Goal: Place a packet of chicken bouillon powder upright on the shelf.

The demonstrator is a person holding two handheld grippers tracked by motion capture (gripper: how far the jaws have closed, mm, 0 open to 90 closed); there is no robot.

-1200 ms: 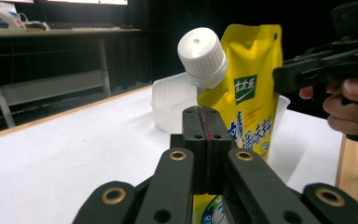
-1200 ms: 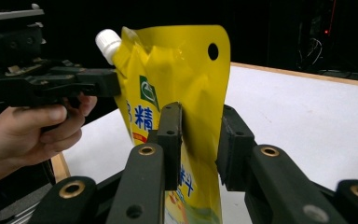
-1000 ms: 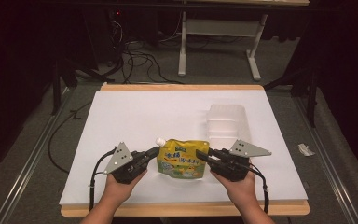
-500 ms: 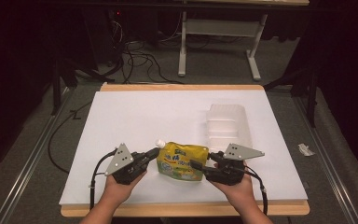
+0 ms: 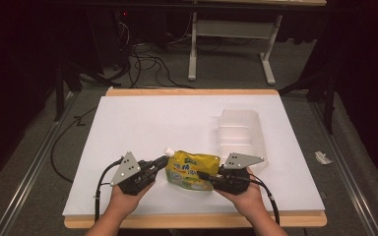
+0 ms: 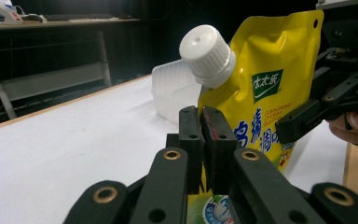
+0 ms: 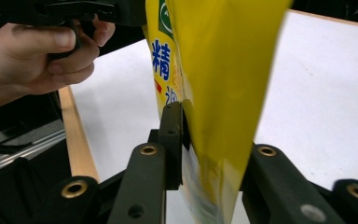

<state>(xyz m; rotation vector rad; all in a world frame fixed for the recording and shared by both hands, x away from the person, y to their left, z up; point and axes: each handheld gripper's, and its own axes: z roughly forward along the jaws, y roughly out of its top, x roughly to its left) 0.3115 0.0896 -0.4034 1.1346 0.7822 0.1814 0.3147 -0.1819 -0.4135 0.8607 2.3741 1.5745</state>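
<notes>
A yellow spouted pouch (image 5: 192, 169) with a white screw cap (image 5: 168, 151) is held upright between both grippers, just above the white table. My left gripper (image 5: 158, 164) grips its edge below the cap (image 6: 207, 55); the pads (image 6: 214, 140) have just eased open slightly and still pinch the pouch (image 6: 265, 88). My right gripper (image 5: 204, 176) has just been closing on the opposite edge. In the right gripper view, the pouch (image 7: 214, 84) sits against the left pad (image 7: 172, 135) and hides the other jaw.
A clear plastic container (image 5: 241, 130) lies on the white sheet (image 5: 152, 118) behind and to the right of the pouch. The table's wooden front edge (image 5: 192, 221) runs just below both hands. A desk frame and cables stand on the floor beyond.
My right gripper loosened, sank a little toward the table's near edge, and closed again on the pouch. The left gripper stayed where it was.
</notes>
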